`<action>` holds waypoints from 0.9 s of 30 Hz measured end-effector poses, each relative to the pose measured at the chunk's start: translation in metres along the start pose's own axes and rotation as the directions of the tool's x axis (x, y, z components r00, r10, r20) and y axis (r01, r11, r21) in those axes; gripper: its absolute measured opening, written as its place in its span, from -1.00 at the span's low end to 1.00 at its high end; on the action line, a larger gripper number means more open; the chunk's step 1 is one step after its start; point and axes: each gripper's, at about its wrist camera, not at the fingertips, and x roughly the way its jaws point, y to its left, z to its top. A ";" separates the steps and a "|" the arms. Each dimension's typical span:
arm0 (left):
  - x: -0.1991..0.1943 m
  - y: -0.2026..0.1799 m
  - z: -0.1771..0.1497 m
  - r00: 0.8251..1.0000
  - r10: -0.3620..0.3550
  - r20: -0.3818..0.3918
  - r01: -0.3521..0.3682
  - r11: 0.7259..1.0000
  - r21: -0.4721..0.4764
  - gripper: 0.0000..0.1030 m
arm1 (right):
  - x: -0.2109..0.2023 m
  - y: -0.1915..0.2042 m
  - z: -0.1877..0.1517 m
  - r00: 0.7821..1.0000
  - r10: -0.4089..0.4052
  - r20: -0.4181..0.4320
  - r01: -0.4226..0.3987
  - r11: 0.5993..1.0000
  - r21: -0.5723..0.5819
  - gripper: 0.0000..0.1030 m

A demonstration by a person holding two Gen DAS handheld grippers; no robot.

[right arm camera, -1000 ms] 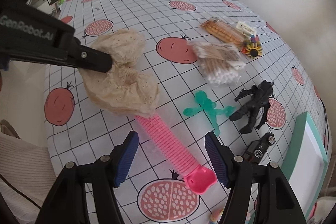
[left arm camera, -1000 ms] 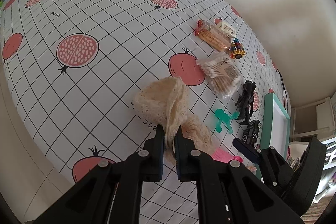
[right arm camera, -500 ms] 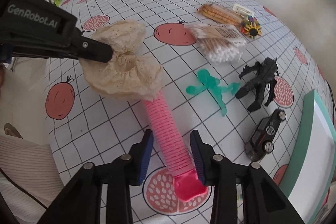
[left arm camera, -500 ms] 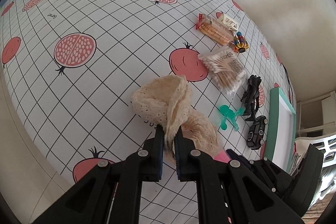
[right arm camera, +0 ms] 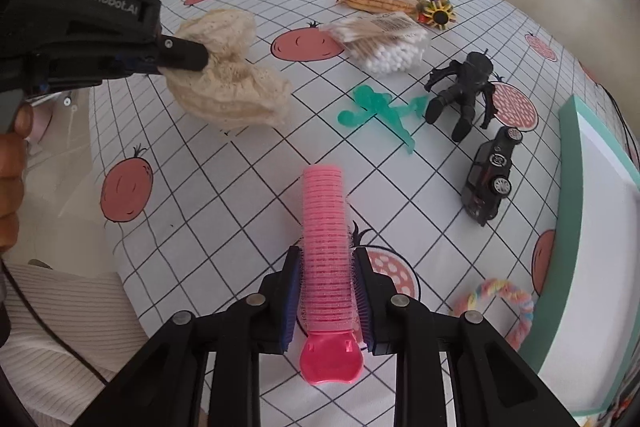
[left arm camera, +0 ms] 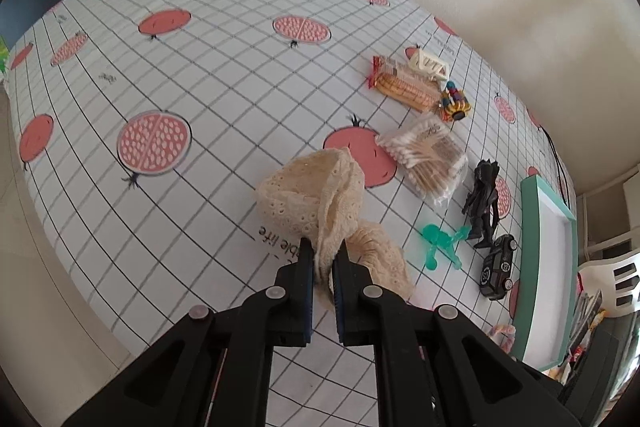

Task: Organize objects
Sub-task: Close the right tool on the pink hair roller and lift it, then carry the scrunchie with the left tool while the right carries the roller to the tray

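My left gripper [left arm camera: 323,269] is clamped on a cream lace cloth [left arm camera: 320,203], which bunches up ahead of the fingertips above the pomegranate-print tablecloth [left arm camera: 200,75]. My right gripper [right arm camera: 326,291] pinches a pink hair roller [right arm camera: 325,235] that sticks out forward between the pads. Ahead and right of it lie a green figure [right arm camera: 380,109], a black figure [right arm camera: 464,87] and a black toy car [right arm camera: 490,175].

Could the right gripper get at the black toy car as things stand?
Probably not yet: the right gripper is shut on the pink hair roller, so its jaws are full. The tablecloth path to the black toy car looks free.
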 end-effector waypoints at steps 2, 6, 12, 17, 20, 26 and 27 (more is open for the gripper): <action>-0.005 0.000 0.002 0.999 0.007 0.034 -0.008 1.000 0.004 -0.83 | -0.005 0.000 -0.002 1.000 0.000 0.018 0.000 1.000 0.014 -0.48; -0.020 -0.002 0.005 0.993 -0.019 0.113 0.017 1.000 0.018 -0.83 | -0.020 -0.004 -0.002 0.998 0.002 0.067 -0.005 0.999 0.044 -0.48; -0.052 -0.019 0.005 0.958 -0.093 0.273 0.068 0.993 0.098 -0.83 | -0.047 -0.017 0.002 0.984 -0.026 0.177 0.007 0.994 0.108 -0.48; -0.071 -0.034 0.002 0.925 -0.138 0.355 0.086 0.983 0.160 -0.83 | -0.062 -0.039 0.005 0.964 -0.123 0.237 0.075 0.976 0.204 -0.48; -0.074 -0.046 0.000 0.921 -0.146 0.362 0.078 0.977 0.196 -0.83 | -0.065 -0.055 0.001 0.954 -0.187 0.237 0.123 0.958 0.261 -0.48; -0.071 -0.074 -0.009 0.922 -0.198 0.332 0.117 0.961 0.250 -0.83 | -0.076 -0.091 -0.013 0.935 -0.259 0.243 0.153 0.912 0.381 -0.48; -0.070 -0.080 -0.011 0.924 -0.211 0.320 0.129 0.958 0.257 -0.83 | -0.078 -0.097 -0.016 0.931 -0.275 0.241 0.163 0.902 0.399 -0.48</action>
